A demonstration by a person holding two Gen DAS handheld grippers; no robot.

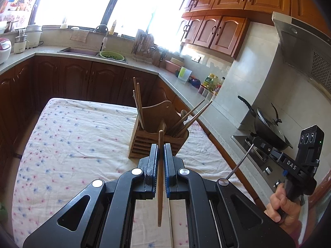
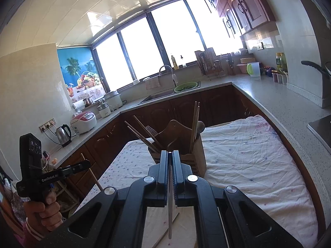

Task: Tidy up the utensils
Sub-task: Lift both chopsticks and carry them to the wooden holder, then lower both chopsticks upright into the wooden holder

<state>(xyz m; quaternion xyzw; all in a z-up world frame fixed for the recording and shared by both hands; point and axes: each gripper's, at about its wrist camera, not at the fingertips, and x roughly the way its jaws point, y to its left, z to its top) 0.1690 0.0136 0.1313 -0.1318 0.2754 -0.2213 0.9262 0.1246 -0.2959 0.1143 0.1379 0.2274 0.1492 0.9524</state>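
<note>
1. Above the cloth-covered worktop (image 1: 78, 128), I am holding my left gripper (image 1: 161, 150) with its fingers clamped on a wooden chopstick (image 1: 160, 181), which is standing nearly upright between the pads.
2. My right gripper (image 2: 170, 159) is gripping a thin metal utensil (image 2: 170, 206), fingers closed narrow on its shaft; I cannot tell which kind of utensil it is. The left wrist view is showing the same metal shaft sticking out of that gripper at the right.
3. Ahead of both grippers, the wooden utensil holder (image 1: 157, 136) is standing on the worktop, already carrying chopsticks in both compartments, plus a fork (image 2: 152, 131).
4. Judgement: both pieces are lifted and waiting to be dropped into the holder.
5. To do this well, I am advising one hand at a time: bring the chopstick's lower tip over the chopstick compartment, keep it near vertical, lower until the tip is inside the rim, then release.
6. Risk: the leaning chopsticks could deflect an entry made at an angle, and a knock could tip the holder.
</note>
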